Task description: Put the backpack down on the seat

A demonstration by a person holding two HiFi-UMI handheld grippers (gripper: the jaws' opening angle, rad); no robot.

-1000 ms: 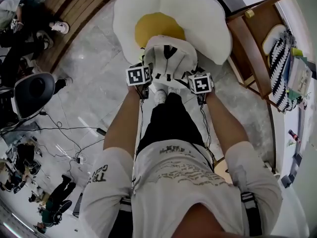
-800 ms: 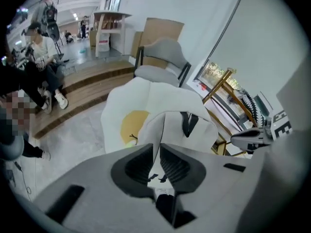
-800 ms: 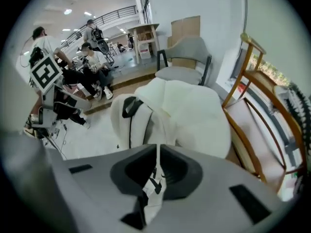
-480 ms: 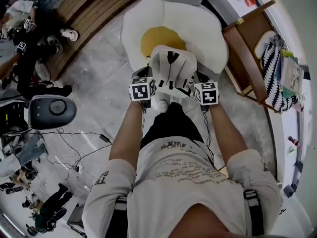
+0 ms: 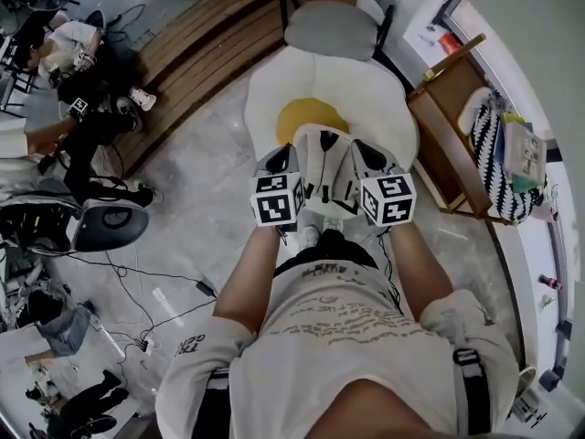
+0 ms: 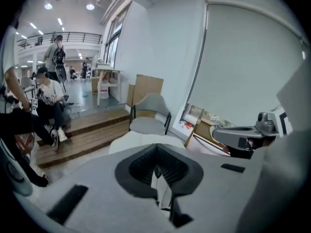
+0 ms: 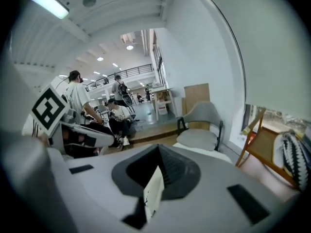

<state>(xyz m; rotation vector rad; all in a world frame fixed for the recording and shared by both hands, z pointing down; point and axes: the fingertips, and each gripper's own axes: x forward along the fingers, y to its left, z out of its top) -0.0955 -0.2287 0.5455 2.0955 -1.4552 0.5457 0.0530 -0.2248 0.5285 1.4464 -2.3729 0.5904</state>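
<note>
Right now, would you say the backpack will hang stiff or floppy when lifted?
Probably soft: the left claw and right claw each pinch thin white fabric of the backpack. It looks rounded, so likely keeps some shape.

Marble floor [image 5: 206, 149]: egg-shaped seat cushion [image 5: 375, 99], cables [image 5: 137, 265].

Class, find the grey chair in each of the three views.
Head view: grey chair, top centre.
Left gripper view: just left of centre.
Right gripper view: right of centre.
Shared landmark: wooden steps to its left in every view.
</note>
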